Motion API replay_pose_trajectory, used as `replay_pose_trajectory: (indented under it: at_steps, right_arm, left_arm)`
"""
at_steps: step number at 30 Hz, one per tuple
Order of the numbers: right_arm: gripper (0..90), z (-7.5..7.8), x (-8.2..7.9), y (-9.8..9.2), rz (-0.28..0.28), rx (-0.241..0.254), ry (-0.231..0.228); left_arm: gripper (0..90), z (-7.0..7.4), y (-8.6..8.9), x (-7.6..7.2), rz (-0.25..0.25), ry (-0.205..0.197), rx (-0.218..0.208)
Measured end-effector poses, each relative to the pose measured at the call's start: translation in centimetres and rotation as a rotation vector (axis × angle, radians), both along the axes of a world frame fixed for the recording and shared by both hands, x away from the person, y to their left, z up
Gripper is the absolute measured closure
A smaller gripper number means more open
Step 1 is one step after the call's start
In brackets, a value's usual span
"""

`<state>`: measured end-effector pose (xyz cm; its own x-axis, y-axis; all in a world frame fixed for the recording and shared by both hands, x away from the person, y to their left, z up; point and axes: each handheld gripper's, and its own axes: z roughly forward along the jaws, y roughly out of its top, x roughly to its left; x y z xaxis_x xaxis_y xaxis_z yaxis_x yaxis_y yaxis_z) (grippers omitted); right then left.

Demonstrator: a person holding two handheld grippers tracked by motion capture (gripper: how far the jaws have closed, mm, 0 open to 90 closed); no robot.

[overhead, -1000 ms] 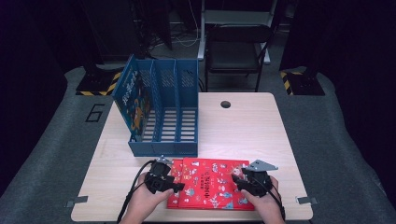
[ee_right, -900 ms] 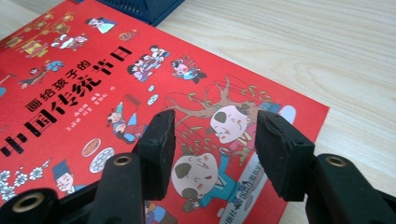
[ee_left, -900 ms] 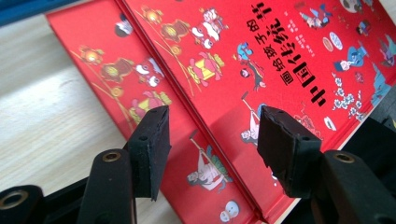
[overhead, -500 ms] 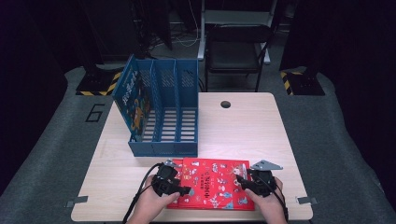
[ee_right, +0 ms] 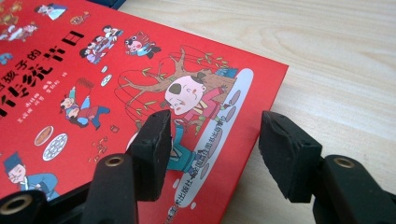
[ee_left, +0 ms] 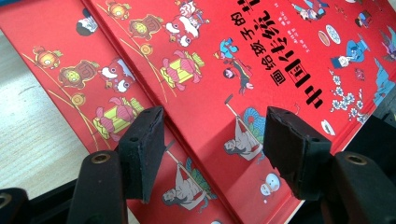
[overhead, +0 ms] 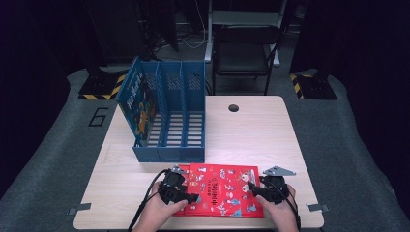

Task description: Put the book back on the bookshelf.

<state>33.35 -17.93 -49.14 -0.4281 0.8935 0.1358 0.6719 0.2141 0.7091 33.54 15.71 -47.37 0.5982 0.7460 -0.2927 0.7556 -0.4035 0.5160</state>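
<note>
A red picture book point(overhead: 220, 190) lies flat on the wooden table point(overhead: 251, 140) near its front edge. My left gripper point(overhead: 192, 197) reaches in over the book's left end, and my right gripper point(overhead: 250, 188) over its right end. In the left gripper view the left gripper point(ee_left: 210, 126) is open above the cover point(ee_left: 196, 56), gripping nothing. In the right gripper view the right gripper point(ee_right: 215, 135) is open, one pad over the book point(ee_right: 93, 70) and the other over bare table point(ee_right: 327, 56). Both sets of jaws have just been opening, with nothing pinched between them.
A blue file rack point(overhead: 169, 116) with three slots stands at the table's left, behind the book; a blue book point(overhead: 138, 104) stands in its leftmost slot. A round cable hole point(overhead: 233, 108) is near the far edge. A dark chair point(overhead: 246, 43) stands beyond the table.
The left gripper has crept slightly rightward onto the book's left end. The book and the right gripper stay where they were.
</note>
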Motion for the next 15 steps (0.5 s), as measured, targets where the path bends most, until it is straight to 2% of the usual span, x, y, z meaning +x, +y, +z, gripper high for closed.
replay_pose_trajectory:
  at_steps: [4, 8, 9, 11, 13, 15]
  right_arm:
    - [43.8, -0.08, 0.08, -0.2, -0.004, 0.009, 0.004]
    - [44.2, -0.18, 0.12, -0.31, -0.003, 0.022, 0.006]
    - [45.1, -0.17, 0.13, -0.33, -0.002, 0.023, 0.008]
    - [47.0, -0.14, 0.09, -0.33, -0.004, 0.022, 0.008]
    - [51.9, -0.01, 0.02, -0.31, -0.01, 0.017, 0.007]
    - [58.0, 0.29, 0.0, -0.3, 0.005, -0.027, -0.005]
  left_arm:
    - [39.0, 0.02, 0.1, 0.02, -0.017, -0.004, 0.013]
    - [38.9, 0.01, 0.01, -0.04, -0.012, -0.009, 0.014]
    - [38.9, -0.03, -0.13, -0.11, 0.004, -0.011, 0.005]
    - [38.9, 0.01, -0.12, -0.12, -0.005, -0.013, 0.015]
    - [38.8, -0.01, -0.16, -0.13, 0.002, -0.013, 0.011]
    - [38.8, -0.02, -0.13, -0.12, 0.001, -0.012, 0.008]
